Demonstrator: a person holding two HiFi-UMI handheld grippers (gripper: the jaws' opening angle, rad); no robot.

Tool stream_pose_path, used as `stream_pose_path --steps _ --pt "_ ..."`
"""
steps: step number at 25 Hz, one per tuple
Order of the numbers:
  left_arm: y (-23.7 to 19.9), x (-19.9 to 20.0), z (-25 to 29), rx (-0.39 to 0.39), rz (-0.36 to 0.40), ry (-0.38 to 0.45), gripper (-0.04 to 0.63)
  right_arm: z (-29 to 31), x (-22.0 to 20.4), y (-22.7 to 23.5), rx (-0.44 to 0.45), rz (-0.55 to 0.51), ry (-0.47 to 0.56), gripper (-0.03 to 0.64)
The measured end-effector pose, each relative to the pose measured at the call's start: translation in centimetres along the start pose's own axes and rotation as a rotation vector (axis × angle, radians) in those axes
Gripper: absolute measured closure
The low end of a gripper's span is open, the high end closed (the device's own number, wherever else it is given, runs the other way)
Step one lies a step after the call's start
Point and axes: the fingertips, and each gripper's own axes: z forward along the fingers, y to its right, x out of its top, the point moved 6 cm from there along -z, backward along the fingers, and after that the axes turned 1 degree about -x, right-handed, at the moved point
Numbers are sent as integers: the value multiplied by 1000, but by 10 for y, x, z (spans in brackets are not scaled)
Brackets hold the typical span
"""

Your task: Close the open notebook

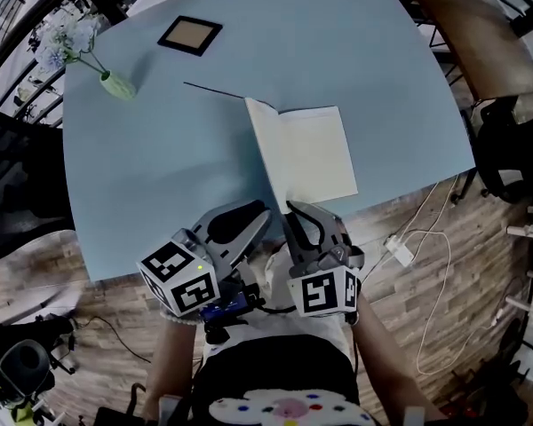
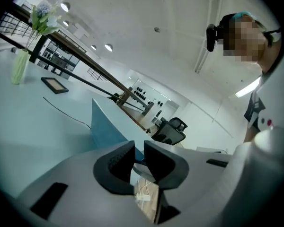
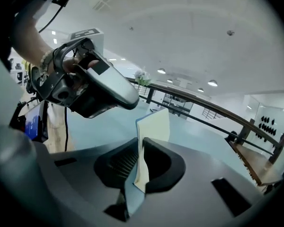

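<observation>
Getting there: left tool (image 1: pixel 265 218) and right tool (image 1: pixel 291 209) are both pinching the notebook (image 1: pixel 306 153) by its lifted half; flipping toward 3 o'clock is left.

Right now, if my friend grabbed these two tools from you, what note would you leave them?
Left tool: jaws almost together, holding nothing, close to the near end of the notebook.
Right tool: shut on the near edge of the left cover.
The notebook lies on the blue table, with its right half flat and the left cover standing about upright.
Done: cover gripped and lifted.
Left: swing it over onto the right page, then let go.
</observation>
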Motion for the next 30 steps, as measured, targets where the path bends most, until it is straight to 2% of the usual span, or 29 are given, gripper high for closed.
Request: stream_pose_path --steps 5,12,19,26,30 --pt "1 10 -6 29 53 10 545 -9 -7 16 -50 140 17 563" --pt "0 20 -9 35 76 32 558 -20 -23 42 -120 329 -16 568" --pt "2 23 -11 56 135 19 566 -25 -67 67 -234 536 -71 569" --pt "0 23 -15 58 143 13 568 -17 -100 79 -301 648 -149 569" --pt "-3 24 -21 67 147 15 568 -11 -115 80 -339 654 -210 568"
